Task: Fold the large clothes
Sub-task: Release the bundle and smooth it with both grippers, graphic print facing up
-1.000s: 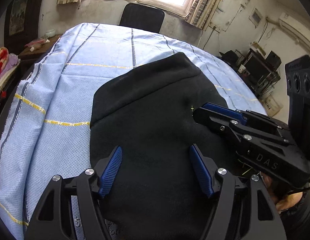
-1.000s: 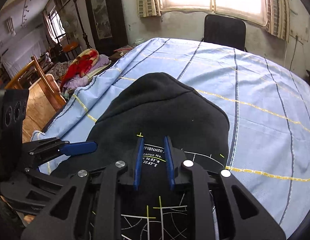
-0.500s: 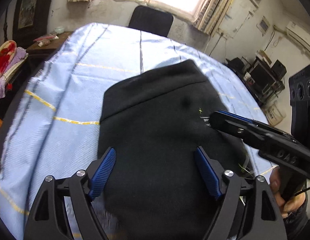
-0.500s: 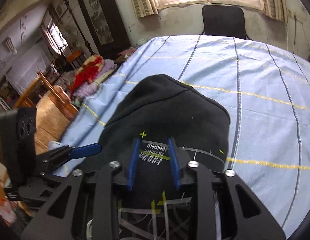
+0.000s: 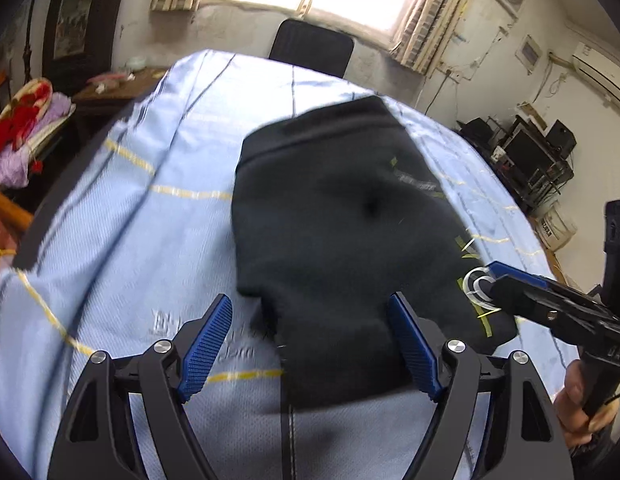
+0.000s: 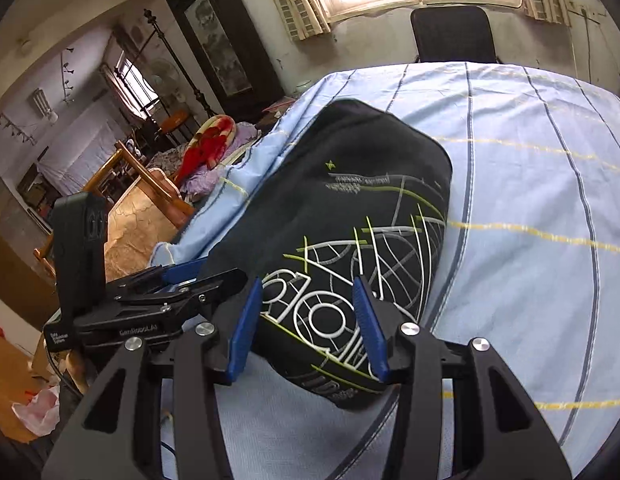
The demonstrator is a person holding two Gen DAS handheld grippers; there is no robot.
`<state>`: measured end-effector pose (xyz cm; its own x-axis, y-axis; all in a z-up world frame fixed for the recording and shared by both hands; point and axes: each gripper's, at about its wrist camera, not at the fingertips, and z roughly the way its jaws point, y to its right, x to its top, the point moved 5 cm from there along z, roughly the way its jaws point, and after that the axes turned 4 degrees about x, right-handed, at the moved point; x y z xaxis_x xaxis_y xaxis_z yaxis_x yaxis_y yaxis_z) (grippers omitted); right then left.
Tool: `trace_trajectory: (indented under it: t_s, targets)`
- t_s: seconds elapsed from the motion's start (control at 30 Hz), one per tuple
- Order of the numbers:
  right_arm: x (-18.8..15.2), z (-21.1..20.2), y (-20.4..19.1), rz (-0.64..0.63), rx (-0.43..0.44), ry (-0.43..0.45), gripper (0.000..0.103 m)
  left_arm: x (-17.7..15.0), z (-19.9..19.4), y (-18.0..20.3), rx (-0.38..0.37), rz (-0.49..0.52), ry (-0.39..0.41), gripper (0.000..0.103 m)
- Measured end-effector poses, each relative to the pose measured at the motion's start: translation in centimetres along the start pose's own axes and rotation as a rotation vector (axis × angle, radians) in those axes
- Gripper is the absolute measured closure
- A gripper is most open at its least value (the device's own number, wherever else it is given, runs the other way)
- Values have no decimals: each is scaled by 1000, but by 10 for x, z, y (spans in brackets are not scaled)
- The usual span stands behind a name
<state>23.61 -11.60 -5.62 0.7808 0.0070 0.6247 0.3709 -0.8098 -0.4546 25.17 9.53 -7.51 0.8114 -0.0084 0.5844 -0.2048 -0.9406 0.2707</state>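
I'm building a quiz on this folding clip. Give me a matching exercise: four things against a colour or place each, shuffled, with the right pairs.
Things:
1. folded garment
2. tablecloth
3. chair
4. blanket

Matches:
A. pale blue with yellow and dark stripes
B. red, off to the side of the table
C. black with a line print
D. at the table's far end, under the window

Pairs: 1-C, 2-A, 3-D, 4-B

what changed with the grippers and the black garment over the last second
The right gripper let go: its jaws, nearly shut on the printed fabric before, are opening and the pads no longer press it. Both grippers drew back toward the near edge; the left gripper widened a little. The folded black garment stayed flat on the blue striped cloth.
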Motion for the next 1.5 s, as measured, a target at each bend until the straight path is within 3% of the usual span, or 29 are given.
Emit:
trace_trajectory:
  t_s: [0.17, 0.43, 0.7, 0.83, 1.03, 1.3, 1.5]
  targets:
    - [-11, 5, -4, -34, -22, 8, 57, -11, 15, -2, 39, 2, -45, 22]
    - [-23, 11, -3, -65, -34, 37, 57, -20, 21, 4, 126, 70, -40, 22]
    - [-8, -2, 7, -33, 20, 8, 56, -14, -18, 17, 187, 136, 84, 23]
    - [0, -16, 12, -36, -8, 35, 53, -5, -36, 25, 196, 160, 143, 23]
    - [22, -24, 22, 40, 66, 65, 53, 15, -42, 45, 198, 212, 183, 22]
    - [42, -13, 18, 63, 115, 56, 49, 31, -29, 54, 175, 231, 191, 22]
    - [56, 4, 24, 116, 175, 40, 49, 45, -3, 53, 140, 230, 152, 22]
